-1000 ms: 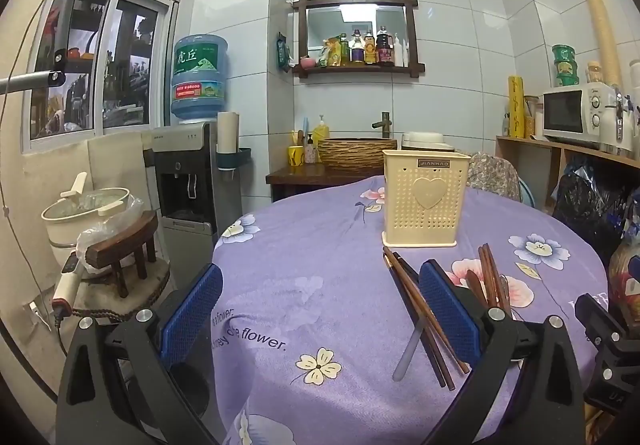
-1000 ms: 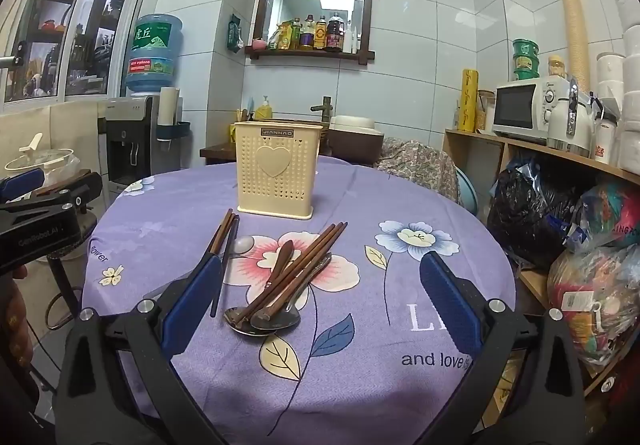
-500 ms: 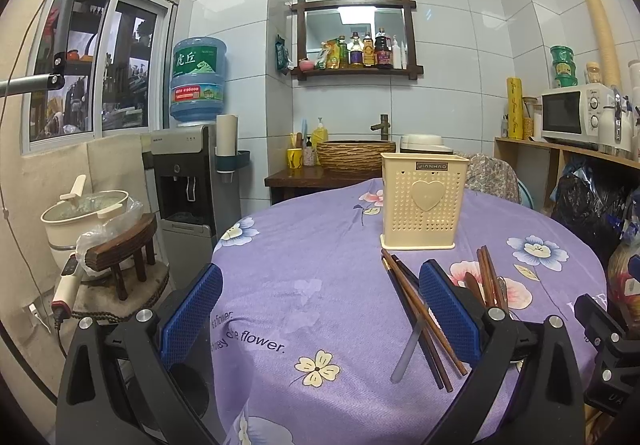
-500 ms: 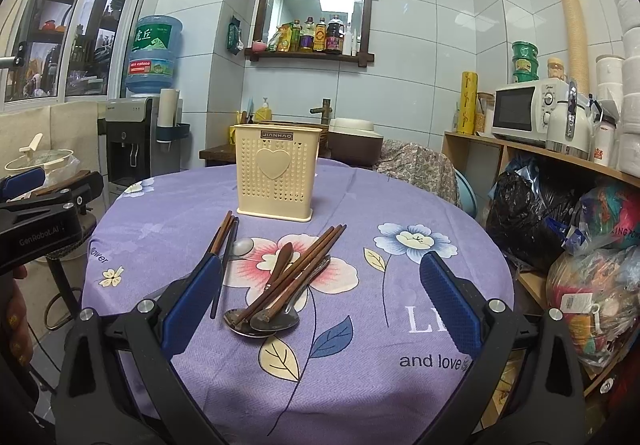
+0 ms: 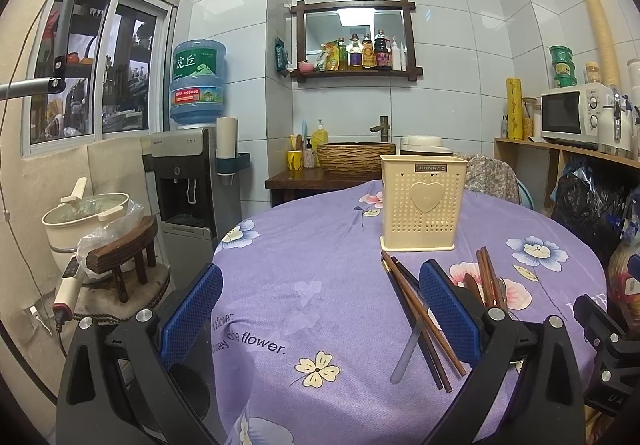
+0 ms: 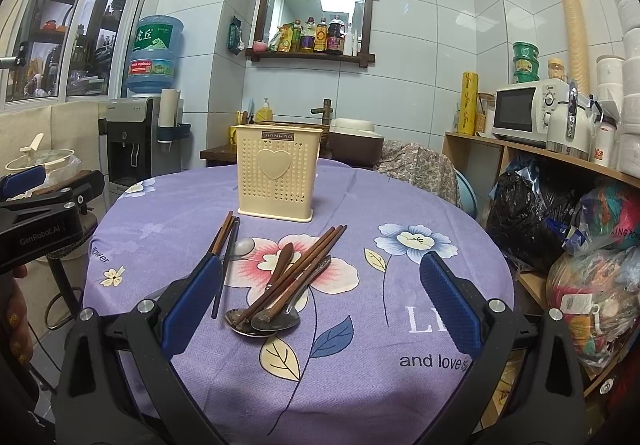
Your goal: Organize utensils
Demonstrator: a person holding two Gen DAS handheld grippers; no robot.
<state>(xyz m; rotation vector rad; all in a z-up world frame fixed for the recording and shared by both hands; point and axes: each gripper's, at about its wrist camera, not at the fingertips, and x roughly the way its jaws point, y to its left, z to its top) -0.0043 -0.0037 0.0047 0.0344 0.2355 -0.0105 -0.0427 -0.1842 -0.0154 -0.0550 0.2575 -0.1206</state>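
A cream perforated utensil holder (image 6: 278, 173) with a heart stands upright on the round purple table (image 6: 400, 285); it also shows in the left wrist view (image 5: 422, 203). In front of it lie brown chopsticks (image 6: 300, 271) across two metal spoons (image 6: 262, 319) and a wooden spoon (image 6: 282, 261). A second set of chopsticks (image 6: 222, 237) lies to the left, seen in the left wrist view (image 5: 416, 309) too. My right gripper (image 6: 320, 305) is open and empty above the near pile. My left gripper (image 5: 320, 309) is open and empty over the table's left part.
A water dispenser (image 5: 188, 181) and a stool with a pot (image 5: 88, 221) stand left of the table. Shelves with a microwave (image 6: 528, 109) and bags (image 6: 600, 277) crowd the right. A sink counter (image 5: 352, 161) is behind the table.
Both grippers have drifted very slightly; the utensils and holder have not moved.
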